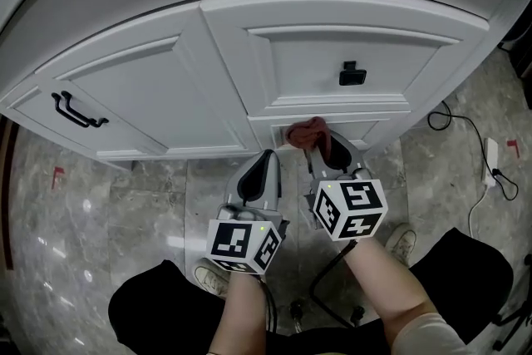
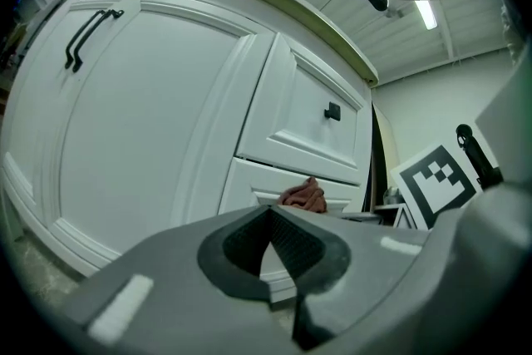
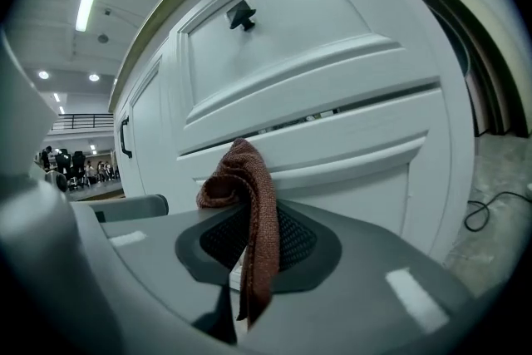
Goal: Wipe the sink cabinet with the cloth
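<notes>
A reddish-brown cloth (image 1: 307,131) is pinched in my right gripper (image 1: 316,147), which is shut on it; the bunched end presses against the lower drawer front of the white sink cabinet (image 1: 174,96). In the right gripper view the cloth (image 3: 249,204) hangs folded between the jaws, right in front of the cabinet (image 3: 332,71). My left gripper (image 1: 268,154) is shut and holds nothing, just left of the right one and a little short of the cabinet base. The left gripper view shows the cloth (image 2: 303,195) and the cabinet (image 2: 150,120) ahead.
The cabinet has a door with a black bar handle (image 1: 76,110) at left and a drawer with a black knob (image 1: 352,76) at right. A white power strip (image 1: 492,154) with a black cable (image 1: 453,119) lies on the grey marble floor (image 1: 50,237) at right. My shoes (image 1: 401,243) stand below.
</notes>
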